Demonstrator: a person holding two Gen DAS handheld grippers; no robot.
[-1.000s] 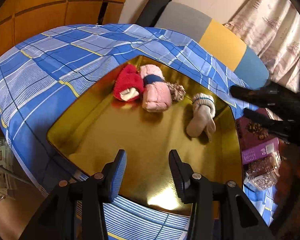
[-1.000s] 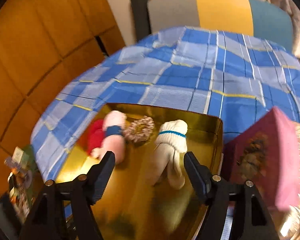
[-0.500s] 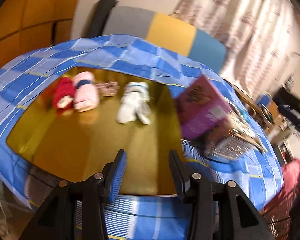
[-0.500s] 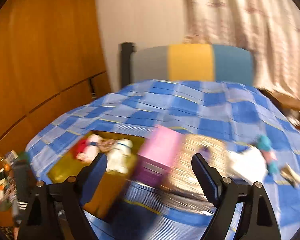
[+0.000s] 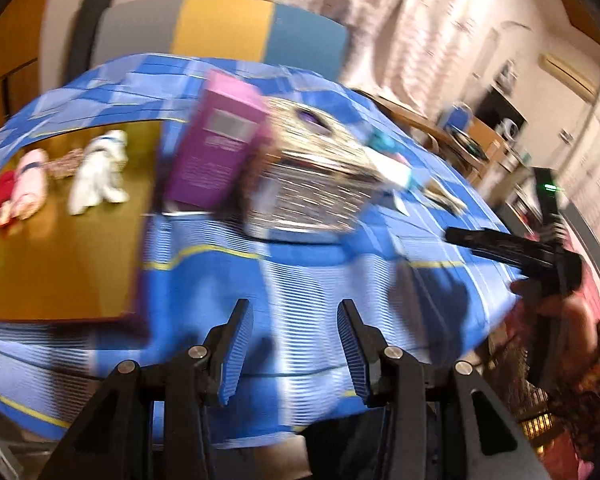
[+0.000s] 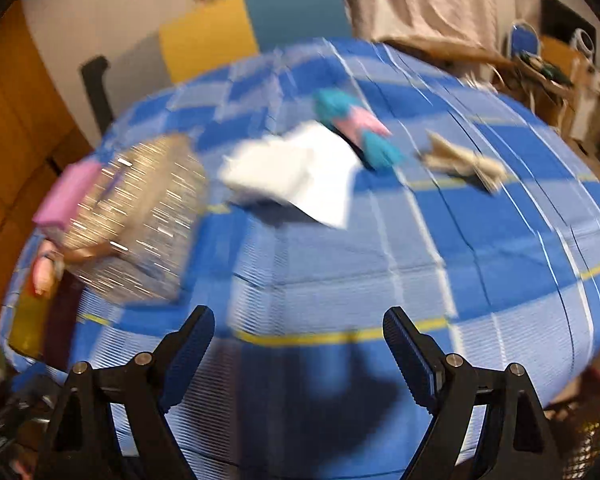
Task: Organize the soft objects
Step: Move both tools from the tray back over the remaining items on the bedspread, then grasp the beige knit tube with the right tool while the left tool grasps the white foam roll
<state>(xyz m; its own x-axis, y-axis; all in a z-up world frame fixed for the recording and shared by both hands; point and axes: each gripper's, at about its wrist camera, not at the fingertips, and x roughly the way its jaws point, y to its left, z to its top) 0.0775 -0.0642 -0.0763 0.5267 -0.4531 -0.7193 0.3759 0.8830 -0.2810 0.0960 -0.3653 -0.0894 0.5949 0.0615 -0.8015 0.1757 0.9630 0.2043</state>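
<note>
Right wrist view | both tongs have swung off the gold tray (image 5: pixel 60 264) toward the loose cloths (image 6: pixel 296 172) | right tongs (image 6: pixel 298 354) wide, empty; left tongs (image 5: pixel 296 350) half-open, empty | next pickup likely

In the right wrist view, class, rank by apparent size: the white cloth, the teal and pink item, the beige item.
1. white cloth
2. teal and pink item
3. beige item; blur leaves these last two close, so unsure.

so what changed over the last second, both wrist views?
Both views swung off the gold tray toward the loose items on the blue checked cloth. The right gripper opened wider; nothing between its jaws. The left gripper kept its gap, empty. The white sock and pink roll stayed in the tray.
</note>
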